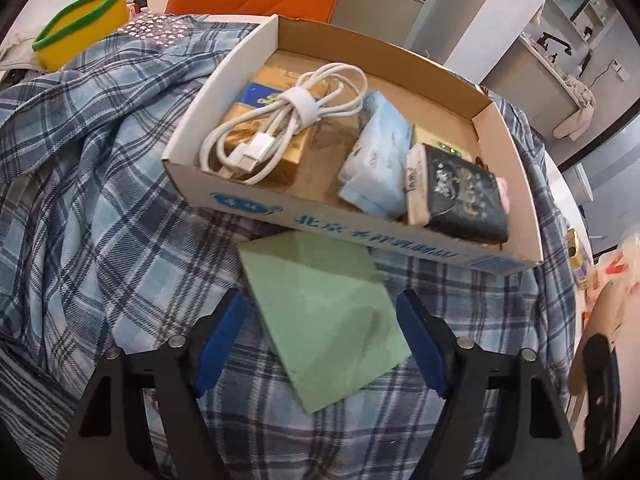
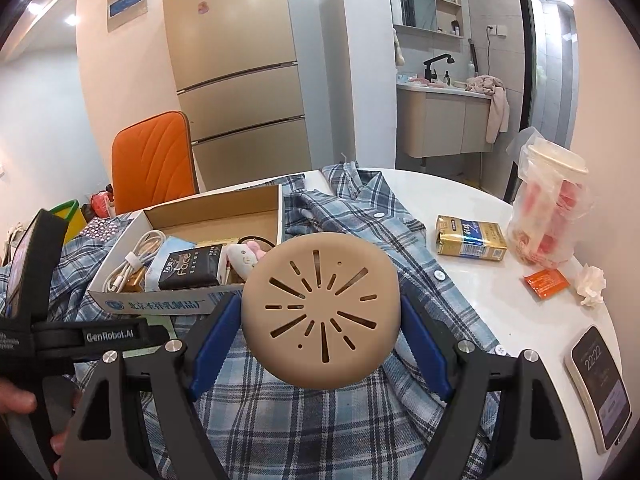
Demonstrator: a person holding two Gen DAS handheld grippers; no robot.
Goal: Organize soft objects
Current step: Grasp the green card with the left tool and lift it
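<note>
My left gripper (image 1: 322,320) is shut on a flat green pad (image 1: 320,316), held just in front of a shallow cardboard box (image 1: 248,206) resting on a blue plaid shirt (image 1: 100,216). The box holds a white cable (image 1: 280,120), a gold pack (image 1: 264,140), a light blue tissue pack (image 1: 380,152) and a black tissue pack (image 1: 460,196). My right gripper (image 2: 320,316) is shut on a round tan slotted pad (image 2: 320,312), above the shirt (image 2: 360,208) and right of the box (image 2: 160,300). The left gripper's body (image 2: 36,320) shows at the left of the right wrist view.
A yellow tub with a green rim (image 1: 80,24) and an orange chair (image 2: 152,160) stand behind the table. On the white table (image 2: 500,320) lie a gold pack (image 2: 470,238), a bagged cup (image 2: 552,204), an orange sachet (image 2: 546,282), a crumpled tissue (image 2: 590,284) and a phone (image 2: 600,384).
</note>
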